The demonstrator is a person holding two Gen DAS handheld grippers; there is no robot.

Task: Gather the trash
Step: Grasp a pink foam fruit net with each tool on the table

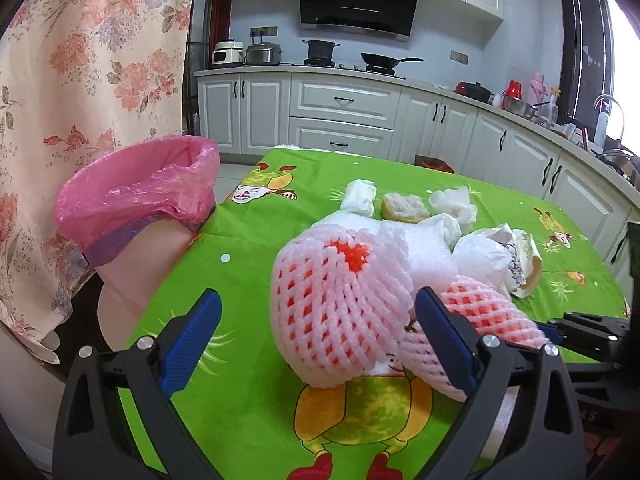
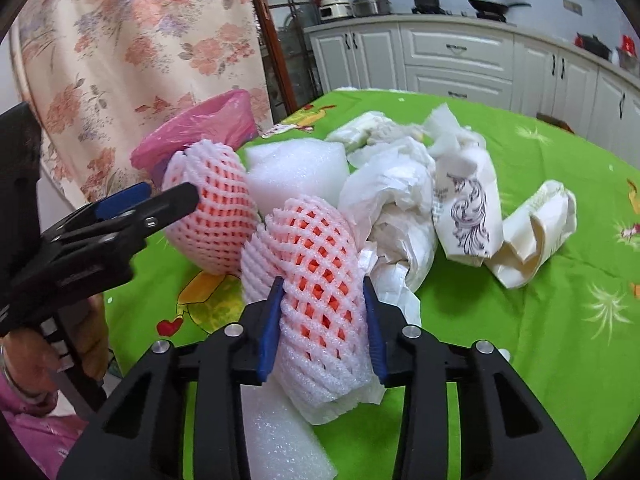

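The right gripper is closed on a pink foam net, its blue pads pressed into both sides of the net, which stands tilted between them; a strip of white foam lies just beneath it at the near table edge. The left gripper stands wide open, low over the green tablecloth, with a second, rounder foam net between its fingers; the right finger is against the nets, the left finger well clear of them, so nothing is gripped. In the right wrist view that left gripper comes in from the left edge, its tip beside the rounder net, with a person's hand on its handle. The two nets touch each other. Just behind them sits a block of white foam, then crumpled white paper, a printed paper wrapper and a crushed cream paper cup, all bunched together on the cloth. Farther back lie a folded tissue and a brownish chunk. Off the table's left edge stands a bin lined with a pink bag, against a floral curtain. White kitchen cabinets line the far wall.
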